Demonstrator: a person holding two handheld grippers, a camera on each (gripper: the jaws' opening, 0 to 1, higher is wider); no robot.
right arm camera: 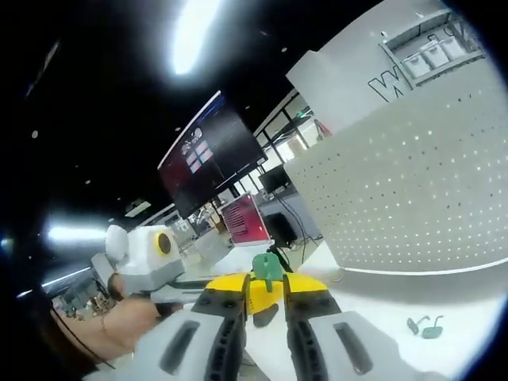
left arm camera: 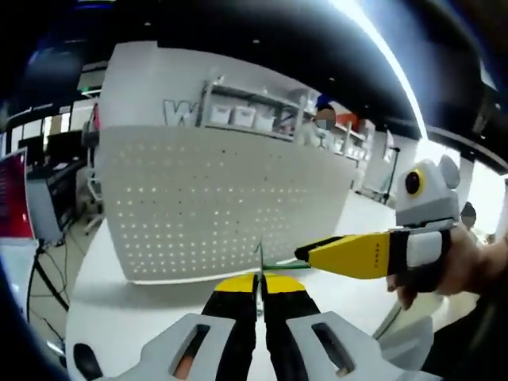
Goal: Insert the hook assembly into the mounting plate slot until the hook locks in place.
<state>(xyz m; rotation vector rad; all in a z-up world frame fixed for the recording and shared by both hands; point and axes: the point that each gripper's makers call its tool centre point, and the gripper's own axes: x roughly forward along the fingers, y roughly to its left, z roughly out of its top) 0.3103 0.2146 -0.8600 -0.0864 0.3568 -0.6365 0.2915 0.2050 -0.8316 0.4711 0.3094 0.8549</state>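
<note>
White tabletop (right arm camera: 476,305), loose green hooks (right arm camera: 427,325) beside tongs (right arm camera: 267,298)

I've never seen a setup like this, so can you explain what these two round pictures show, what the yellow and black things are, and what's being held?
A person holds a hand-held gripper in each hand, and each carries a fisheye camera looking along its own yellow-and-black jaws. In the left gripper view, the left gripper has its jaws closed on a thin green piece; the right gripper reaches in from the right, held by a hand. In the right gripper view, the right gripper pinches a green hook part. Ahead stands a white perforated mounting plate on a white table. Another small green hook lies loose on the table.
</note>
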